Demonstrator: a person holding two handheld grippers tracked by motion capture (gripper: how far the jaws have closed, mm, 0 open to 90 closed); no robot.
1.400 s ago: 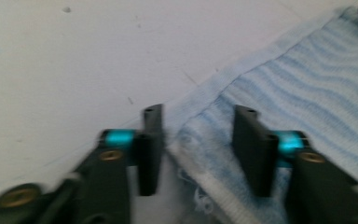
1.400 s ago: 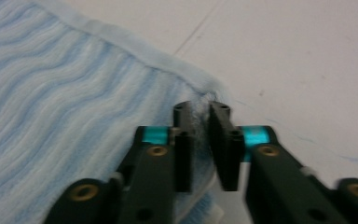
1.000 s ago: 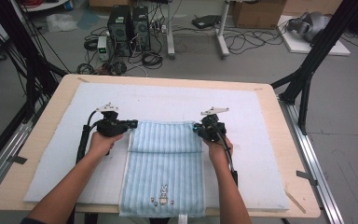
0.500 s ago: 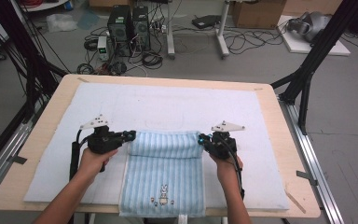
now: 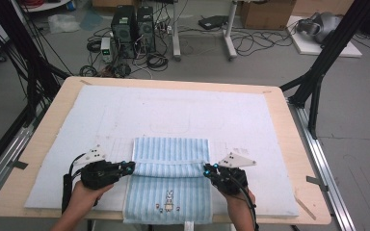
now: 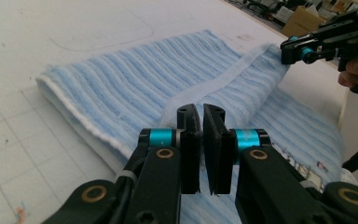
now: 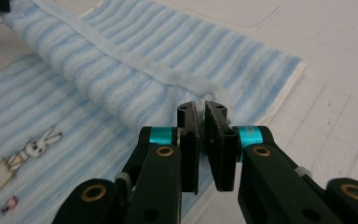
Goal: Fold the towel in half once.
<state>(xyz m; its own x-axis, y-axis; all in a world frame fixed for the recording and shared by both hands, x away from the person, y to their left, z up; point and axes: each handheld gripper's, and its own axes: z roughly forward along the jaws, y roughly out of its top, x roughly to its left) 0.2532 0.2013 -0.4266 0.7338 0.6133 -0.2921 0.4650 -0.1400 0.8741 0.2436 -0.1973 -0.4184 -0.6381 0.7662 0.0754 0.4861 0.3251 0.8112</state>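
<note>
A blue-and-white striped towel point(image 5: 171, 159) lies on the white mat, its far part folded toward the person so the hem forms a raised roll across it point(image 6: 121, 84) point(image 7: 121, 84). My left gripper point(image 5: 131, 166) point(image 6: 200, 112) pinches the hem's left end; its jaws have just been opening a little and show a thin slit, with towel still at the tips. At the hem's right end, my right gripper point(image 5: 206, 168) point(image 7: 201, 109) is shut on the corner. Across the roll, the left gripper view shows the right gripper point(image 6: 303, 49).
The white padded mat point(image 5: 250, 120) covers a wooden table point(image 5: 53, 110); its front edge runs just below the hands. A small rabbit print point(image 5: 169, 197) marks the towel's near part. Computers and cables sit on the floor beyond the table.
Both grippers have moved toward the person, dragging the towel's hem with them. The folded-over part has grown and the roll now lies nearer the front edge.
</note>
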